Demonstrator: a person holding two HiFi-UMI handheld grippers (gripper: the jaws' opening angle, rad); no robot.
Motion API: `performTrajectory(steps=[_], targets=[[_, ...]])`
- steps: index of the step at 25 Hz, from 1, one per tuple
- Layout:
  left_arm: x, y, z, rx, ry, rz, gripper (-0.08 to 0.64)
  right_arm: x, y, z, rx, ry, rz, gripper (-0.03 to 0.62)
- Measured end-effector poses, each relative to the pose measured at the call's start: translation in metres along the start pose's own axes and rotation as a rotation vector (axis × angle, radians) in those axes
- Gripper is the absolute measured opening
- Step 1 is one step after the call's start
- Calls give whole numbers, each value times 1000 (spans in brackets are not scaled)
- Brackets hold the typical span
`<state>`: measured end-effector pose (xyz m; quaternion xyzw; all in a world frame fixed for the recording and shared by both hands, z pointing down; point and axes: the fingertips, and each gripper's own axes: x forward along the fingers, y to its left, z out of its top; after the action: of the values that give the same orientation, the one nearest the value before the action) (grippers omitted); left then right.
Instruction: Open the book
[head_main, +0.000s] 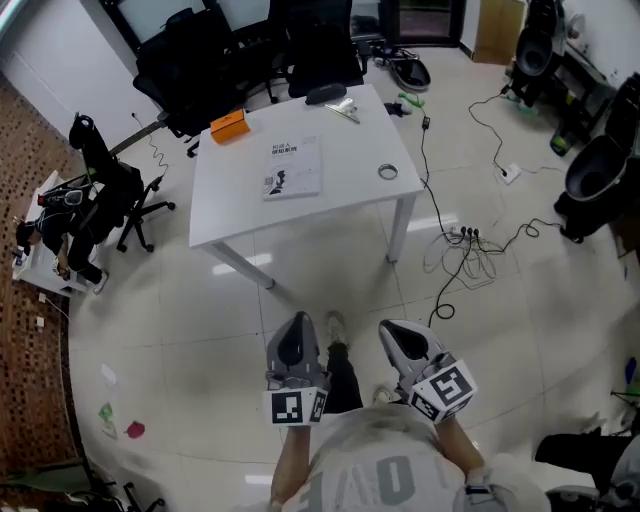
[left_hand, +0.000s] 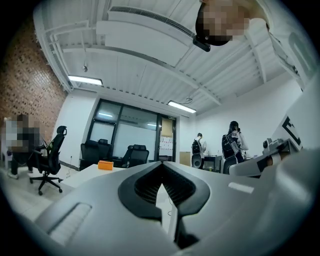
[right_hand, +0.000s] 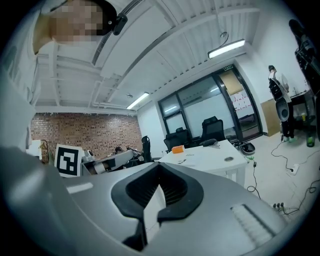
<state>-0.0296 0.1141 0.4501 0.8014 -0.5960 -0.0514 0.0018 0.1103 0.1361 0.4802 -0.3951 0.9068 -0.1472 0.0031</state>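
the book (head_main: 293, 168) lies closed and flat near the middle of the white desk (head_main: 230, 215), its edges roughly square to the desk's edges and a strip of bare desk on every side. an orange box (head_main: 229, 125) sits near the far left corner, apart from the book. a small ring (head_main: 388, 172) lies near the right edge and a black object (head_main: 325, 94) at the far edge, both apart from the book. the left hand-held gripper (head_main: 297, 322) and the right hand-held gripper (head_main: 393, 330) are side by side close to the person's body, over the floor (head_main: 190, 330), well apart from the desk's near edge and from the book. in the left gripper view the left hand-held gripper's jaws are together and hold nothing; the desk and orange box show low beyond them. in the right gripper view the right hand-held gripper's jaws are likewise together and empty, with the desk ahead and slightly right. open tiled floor runs between the person and the desk's near edge. cables (head_main: 465, 250) lie on the floor to the right of the desk's near right leg. a black chair (head_main: 110, 185) stands to the left of the desk. office chairs (head_main: 190, 60) crowd the far edge.
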Motion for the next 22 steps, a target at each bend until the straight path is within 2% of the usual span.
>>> performTrajectory(steps=[3,6,10,13,18,22], targets=[[45,27,1,1,-16,-26,12,45,-21,7,5,-2,-22,3],[97,67,8,0,-24,-51,12,104,-43,31,-11,-3,-43,3],[160,136,14,-31,-22,-44,12,185,-62,67,-29,-37,-61,3],[195,173,18,-14,-18,-40,12,230,-75,83,-22,-50,-76,3],[232,195,10,-10,9,-47,12,272,-90,89,1,-27,-84,3],[257,197,-2,-43,34,-41,12,294,-112,92,46,-19,-79,3]])
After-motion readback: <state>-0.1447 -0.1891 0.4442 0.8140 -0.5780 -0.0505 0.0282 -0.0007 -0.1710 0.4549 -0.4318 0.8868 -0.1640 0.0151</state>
